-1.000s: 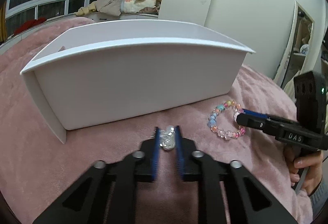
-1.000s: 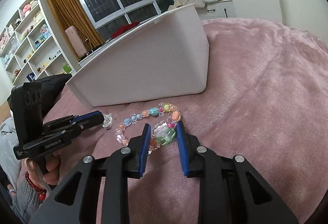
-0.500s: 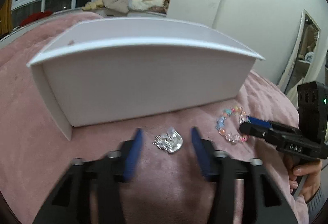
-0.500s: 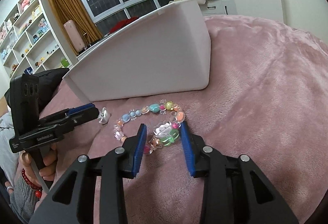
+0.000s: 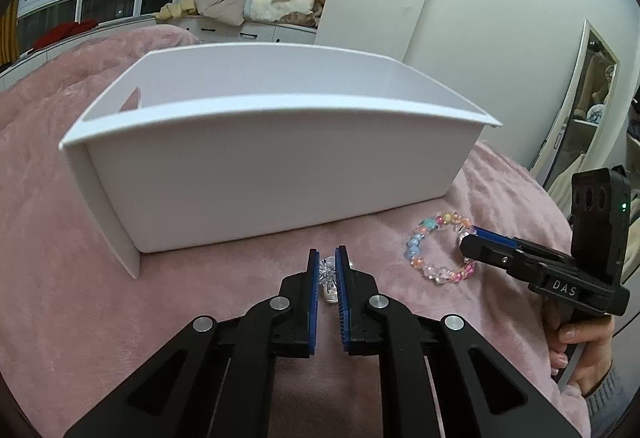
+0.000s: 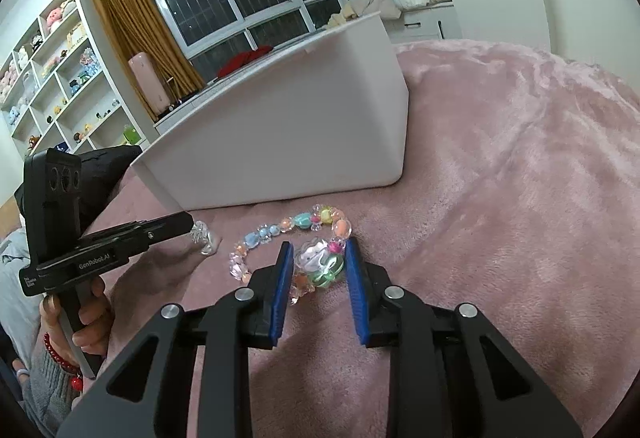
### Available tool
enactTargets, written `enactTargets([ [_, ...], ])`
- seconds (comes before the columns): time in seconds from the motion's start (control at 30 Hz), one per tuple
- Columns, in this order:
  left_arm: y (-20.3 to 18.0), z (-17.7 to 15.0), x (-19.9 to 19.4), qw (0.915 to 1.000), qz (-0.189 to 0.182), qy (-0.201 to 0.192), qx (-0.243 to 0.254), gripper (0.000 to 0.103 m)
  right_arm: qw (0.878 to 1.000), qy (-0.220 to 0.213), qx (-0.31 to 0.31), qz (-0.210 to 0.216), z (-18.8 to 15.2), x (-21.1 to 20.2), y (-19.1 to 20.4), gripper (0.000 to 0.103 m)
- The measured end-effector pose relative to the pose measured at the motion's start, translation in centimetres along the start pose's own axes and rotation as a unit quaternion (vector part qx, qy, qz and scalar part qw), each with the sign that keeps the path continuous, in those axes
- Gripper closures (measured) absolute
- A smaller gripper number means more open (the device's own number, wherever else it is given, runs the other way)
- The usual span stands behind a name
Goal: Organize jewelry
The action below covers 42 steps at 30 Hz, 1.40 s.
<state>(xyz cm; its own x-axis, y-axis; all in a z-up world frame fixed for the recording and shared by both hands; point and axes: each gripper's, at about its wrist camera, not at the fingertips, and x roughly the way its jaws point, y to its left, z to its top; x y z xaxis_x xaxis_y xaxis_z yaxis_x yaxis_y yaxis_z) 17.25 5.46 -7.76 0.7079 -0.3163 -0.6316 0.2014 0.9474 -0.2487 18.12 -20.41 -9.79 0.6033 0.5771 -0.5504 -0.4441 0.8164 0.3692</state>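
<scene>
A small clear crystal charm (image 5: 329, 274) lies on the pink blanket just in front of the white box (image 5: 260, 177). My left gripper (image 5: 328, 254) has its blue pads closing on the charm, which sits pinched between them. From the right wrist view the left gripper (image 6: 188, 224) shows with the charm (image 6: 203, 236) at its tip. A pastel beaded bracelet (image 6: 280, 228) lies to the right of the charm. My right gripper (image 6: 319, 244) is closing on the bracelet's large white and green beads, its pads against them. In the left wrist view the right gripper (image 5: 470, 238) sits at the bracelet (image 5: 420, 250).
The open white box (image 6: 300, 141) stands close behind both pieces, its inside hidden from the right. The pink plush blanket (image 5: 60, 278) covers the whole surface. A hand (image 5: 576, 350) holds the right gripper's handle. Shelves with toys (image 6: 52, 77) and windows stand beyond.
The left jaws spread wide around the charm half a second ago and have narrowed onto it again. The right jaws widened slightly, then drew back in on the large beads.
</scene>
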Motion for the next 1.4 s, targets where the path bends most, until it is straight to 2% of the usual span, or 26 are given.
enactTargets([
  [0.33, -0.1, 0.6, -1.5, 0.9999, -0.006, -0.012, 0.0, 0.09, 0.998, -0.047, -0.029, 0.012, 1.7, -3.5, 2.1, 0.077],
  [0.9, -0.3, 1.2, -3.2, 0.9996, -0.019, -0.021, -0.001, 0.09, 0.994, -0.079, -0.023, 0.07, 5.8, -8.7, 4.0, 0.077],
  [1.13, -0.9, 2.1, -4.4, 0.9993, -0.02, -0.03, 0.002, 0.09, 0.993, -0.091, -0.04, 0.063, 6.9, -9.5, 4.9, 0.077],
  [1.4, -1.5, 5.1, -6.5, 0.9983, -0.015, -0.056, 0.006, 0.089, 0.992, -0.101, -0.053, 0.062, 10.1, -9.6, 5.0, 0.077],
])
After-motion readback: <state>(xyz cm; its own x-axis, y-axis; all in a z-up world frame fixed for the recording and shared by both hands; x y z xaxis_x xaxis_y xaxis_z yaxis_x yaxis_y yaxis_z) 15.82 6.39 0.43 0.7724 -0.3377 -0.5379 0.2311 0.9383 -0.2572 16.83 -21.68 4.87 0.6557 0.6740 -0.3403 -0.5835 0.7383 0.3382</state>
